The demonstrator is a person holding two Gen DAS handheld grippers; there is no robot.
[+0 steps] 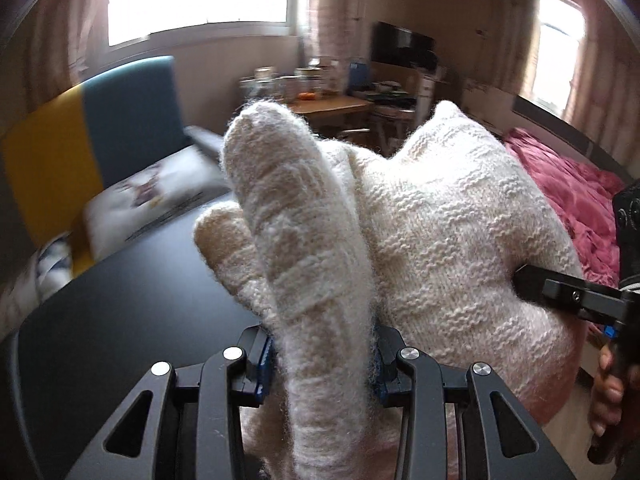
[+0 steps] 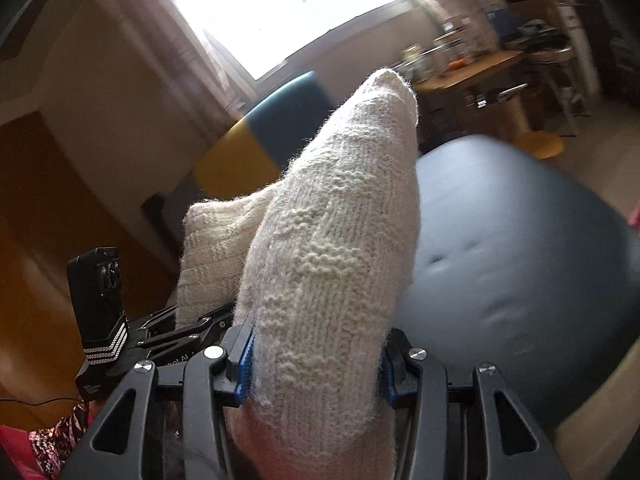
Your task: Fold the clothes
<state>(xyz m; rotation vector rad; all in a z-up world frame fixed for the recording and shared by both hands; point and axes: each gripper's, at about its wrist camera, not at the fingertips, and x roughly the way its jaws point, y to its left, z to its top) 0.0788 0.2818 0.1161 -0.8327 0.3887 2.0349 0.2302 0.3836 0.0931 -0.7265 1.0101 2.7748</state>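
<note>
A cream knitted sweater (image 1: 440, 232) hangs lifted above the dark table (image 1: 120, 304). My left gripper (image 1: 324, 360) is shut on a bunched fold of it, which rises between the blue pads. At the right edge of the left wrist view, a finger (image 1: 560, 294) of my right gripper presses into the knit, with a hand (image 1: 608, 392) on its handle. In the right wrist view my right gripper (image 2: 316, 364) is shut on another thick fold of the sweater (image 2: 328, 240). The left gripper's linkage (image 2: 192, 326) shows at the left, partly behind the knit.
A yellow-and-blue upholstered back (image 1: 100, 128) and a white printed cushion (image 1: 152, 196) lie beyond the table's far edge. Pink bedding (image 1: 568, 200) is at the right. A cluttered wooden desk (image 1: 332, 104) stands by the window. A yellow stool (image 2: 540, 144) stands past the table (image 2: 520, 260).
</note>
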